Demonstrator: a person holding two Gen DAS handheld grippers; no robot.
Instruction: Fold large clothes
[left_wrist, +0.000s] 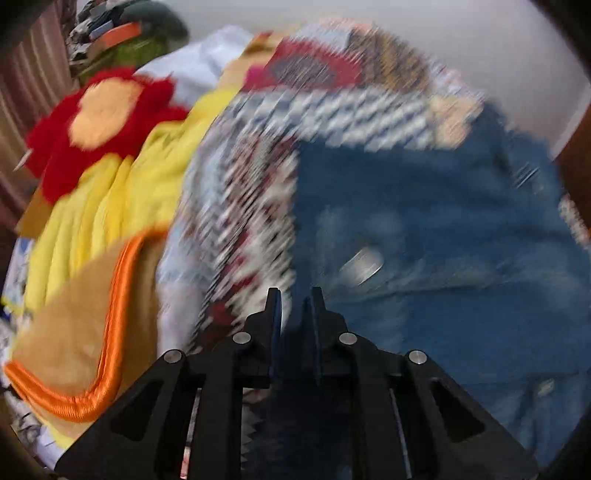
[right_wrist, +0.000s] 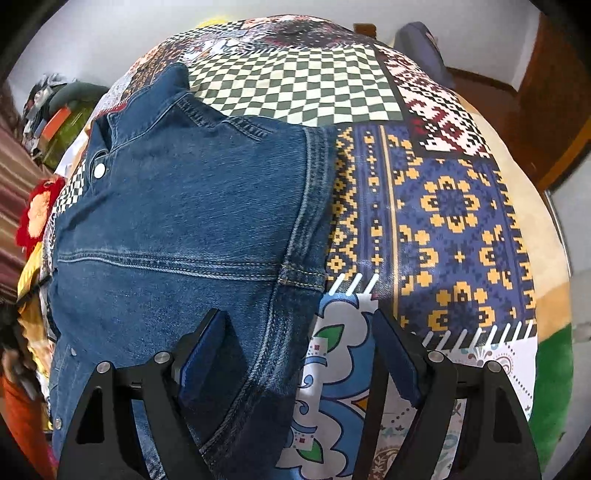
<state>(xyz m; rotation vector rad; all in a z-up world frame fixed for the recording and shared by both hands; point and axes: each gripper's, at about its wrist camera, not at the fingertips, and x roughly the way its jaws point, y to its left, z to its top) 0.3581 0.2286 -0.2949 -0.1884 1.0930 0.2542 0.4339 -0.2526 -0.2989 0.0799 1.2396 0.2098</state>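
Left fingers (left_wrist: 294, 295) pinch denim jacket (right_wrist: 184, 206); right fingers (right_wrist: 299, 325) spread, straddling its edge.

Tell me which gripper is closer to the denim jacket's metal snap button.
Left. The left gripper, nearly closed, sits just short of the snap button on the denim jacket. The right gripper, open, straddles the jacket's side edge, with the button far off.

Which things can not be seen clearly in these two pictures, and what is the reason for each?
- Left wrist view: motion blur smears the denim jacket and patterned bedcover; whether the left tongs pinch cloth is unclear.
- Right wrist view: the jacket's lower part is hidden behind the open right tongs and cut by the bottom edge.
- The clutter pile is too small.
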